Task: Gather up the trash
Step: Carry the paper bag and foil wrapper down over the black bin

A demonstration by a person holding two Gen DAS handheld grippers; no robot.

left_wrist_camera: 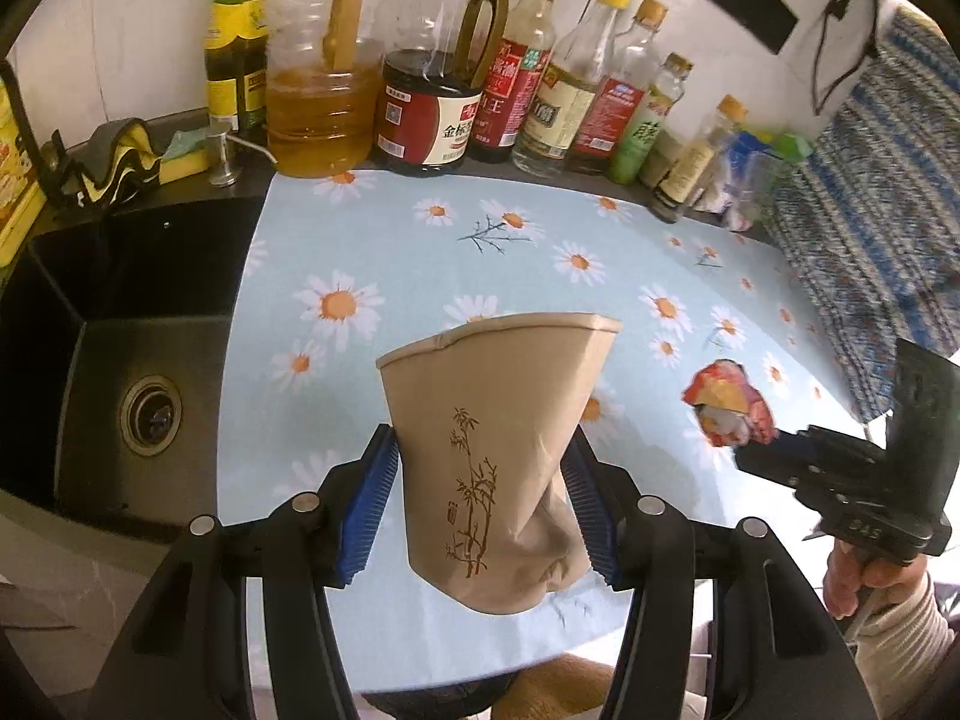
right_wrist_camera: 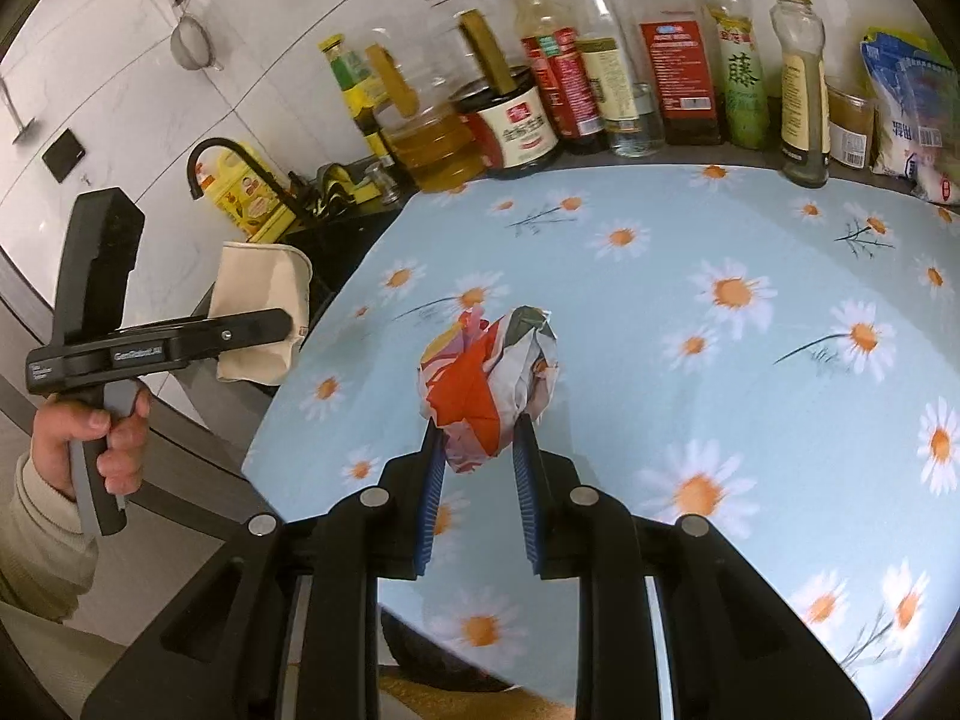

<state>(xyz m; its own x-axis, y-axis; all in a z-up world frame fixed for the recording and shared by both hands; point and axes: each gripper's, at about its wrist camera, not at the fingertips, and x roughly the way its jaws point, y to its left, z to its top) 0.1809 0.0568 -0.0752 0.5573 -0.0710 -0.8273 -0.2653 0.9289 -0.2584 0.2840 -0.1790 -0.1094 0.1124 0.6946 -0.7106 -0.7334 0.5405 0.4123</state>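
Observation:
A crushed tan paper cup (left_wrist_camera: 498, 450) with a bamboo print hangs above the counter, and my left gripper (left_wrist_camera: 486, 474) is shut on its lower half, rim pointing away. From the right wrist view the same cup (right_wrist_camera: 258, 294) shows at the left, held by the left gripper (right_wrist_camera: 264, 324) in a person's hand. A crumpled red, orange and white wrapper (right_wrist_camera: 489, 384) is pinched in my right gripper (right_wrist_camera: 477, 450), lifted over the daisy-print cloth (right_wrist_camera: 720, 360). In the left wrist view that wrapper (left_wrist_camera: 729, 411) sits at the tip of the right gripper (left_wrist_camera: 762, 447).
A dark sink (left_wrist_camera: 120, 372) with a drain lies left of the cloth (left_wrist_camera: 420, 252). Several oil and sauce bottles (left_wrist_camera: 432, 96) line the back wall. A sponge and soap pump (left_wrist_camera: 222, 150) stand behind the sink. A patterned towel (left_wrist_camera: 870, 210) hangs at right. Packets (right_wrist_camera: 912, 120) sit far right.

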